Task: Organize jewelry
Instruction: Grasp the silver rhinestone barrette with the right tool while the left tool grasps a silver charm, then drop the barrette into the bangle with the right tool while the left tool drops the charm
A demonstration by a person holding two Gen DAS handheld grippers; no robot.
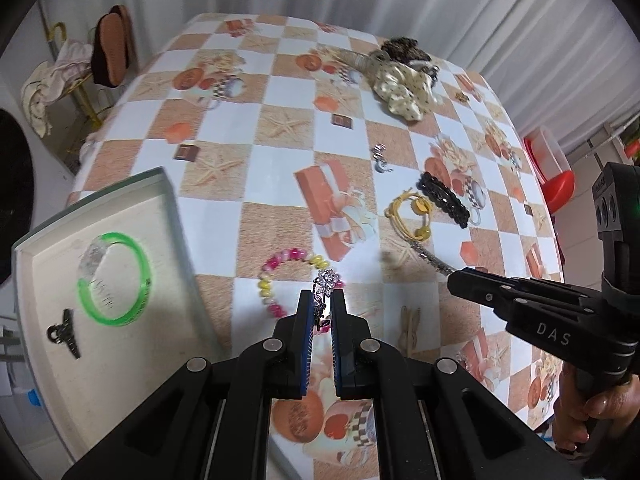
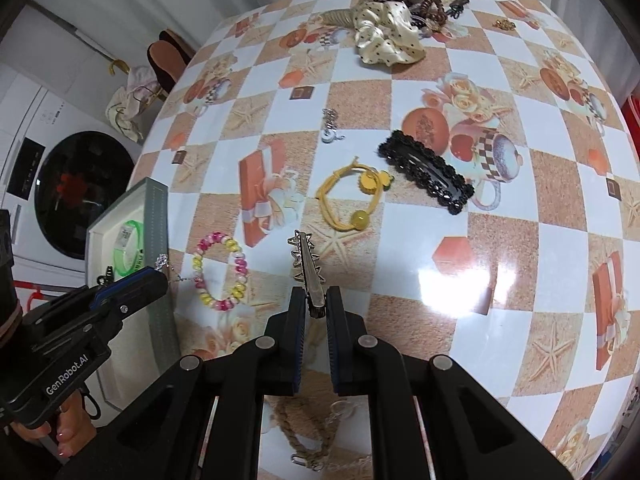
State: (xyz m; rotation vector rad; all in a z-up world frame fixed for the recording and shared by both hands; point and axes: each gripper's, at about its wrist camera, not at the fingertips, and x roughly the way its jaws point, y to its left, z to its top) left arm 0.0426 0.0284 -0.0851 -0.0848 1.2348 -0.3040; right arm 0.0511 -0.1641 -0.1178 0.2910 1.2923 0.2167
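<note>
My left gripper (image 1: pixel 321 312) is pinched on a silver charm chain (image 1: pixel 326 284), lifted over the pink-and-yellow bead bracelet (image 1: pixel 280 280) near the table's (image 1: pixel 256 128) left edge. My right gripper (image 2: pixel 316 304) clamps a silver star hair clip (image 2: pixel 307 264). The white tray (image 1: pixel 168 216) at the left edge holds a green bangle (image 1: pixel 116 280) and a small black claw clip (image 1: pixel 64 332).

Green bangle (image 1: pixel 114 278), checked tablecloth (image 1: pixel 280 184)
</note>
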